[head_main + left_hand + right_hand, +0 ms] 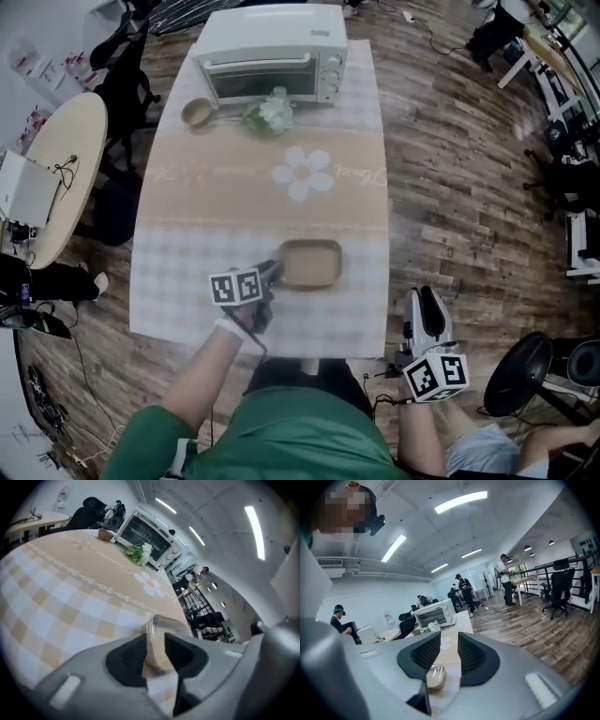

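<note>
The shallow rectangular container [314, 262] sits near the table's front edge, its long axis running nine to three o'clock. The left gripper [274, 273] is clamped on its nine o'clock rim. The right gripper [425, 298] hangs off the table at four o'clock, its jaws parted on nothing. The checked tablecloth [187, 272] bears a daisy and script I can't read. A toaster oven [272, 56] stands at twelve, over a wooden floor [469, 187].

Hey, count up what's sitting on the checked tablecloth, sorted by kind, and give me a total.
toaster oven: 1
small bowl: 1
leafy bunch: 1
tray: 1, its rim clamped by the left gripper
Total: 4
</note>
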Motion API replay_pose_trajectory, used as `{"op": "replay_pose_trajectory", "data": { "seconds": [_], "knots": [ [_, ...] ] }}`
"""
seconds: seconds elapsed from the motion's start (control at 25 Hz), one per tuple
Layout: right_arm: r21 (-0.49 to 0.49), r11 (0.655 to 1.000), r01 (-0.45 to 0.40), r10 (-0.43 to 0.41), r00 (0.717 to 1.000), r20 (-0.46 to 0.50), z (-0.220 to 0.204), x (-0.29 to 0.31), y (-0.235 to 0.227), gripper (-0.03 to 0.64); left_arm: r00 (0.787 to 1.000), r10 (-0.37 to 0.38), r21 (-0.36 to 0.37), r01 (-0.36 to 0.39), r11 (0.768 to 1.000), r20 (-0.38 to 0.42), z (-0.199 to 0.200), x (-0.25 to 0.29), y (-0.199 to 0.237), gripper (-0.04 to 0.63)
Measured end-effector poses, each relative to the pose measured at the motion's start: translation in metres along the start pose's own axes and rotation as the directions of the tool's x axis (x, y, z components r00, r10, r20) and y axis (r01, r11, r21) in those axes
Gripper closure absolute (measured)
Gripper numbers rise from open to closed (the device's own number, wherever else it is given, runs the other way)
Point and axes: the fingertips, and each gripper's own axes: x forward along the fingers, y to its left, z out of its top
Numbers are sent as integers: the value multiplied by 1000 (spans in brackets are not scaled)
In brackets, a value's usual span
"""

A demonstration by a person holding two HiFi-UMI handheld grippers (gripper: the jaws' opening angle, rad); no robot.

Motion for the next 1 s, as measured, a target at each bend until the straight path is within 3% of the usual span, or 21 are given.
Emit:
{"op": "replay_pose_trajectory", "data": {
  "seconds": [0.24, 0.56, 0.72, 1.0],
  "knots": [
    [12, 1000, 6, -6, 1000, 8, 3, -2, -2, 518, 1000, 3, -24, -4, 1000, -31, -5, 9, 4, 479],
    [17, 999, -30, 30, 1000, 8, 9, -5, 5, 518, 999, -38, -100, 37, 994, -10, -5, 9, 1, 511],
    [18, 999, -37, 37, 999, 10, 12, -10, 8, 518, 1000, -14, -114, 13, 993, -2, -5, 2, 4, 548],
    [30, 998, -50, 50, 999, 18, 11, -17, 8, 518, 1000, -6, -125, 10, 992, 27, -8, -7, 4, 549]
  ]
}}
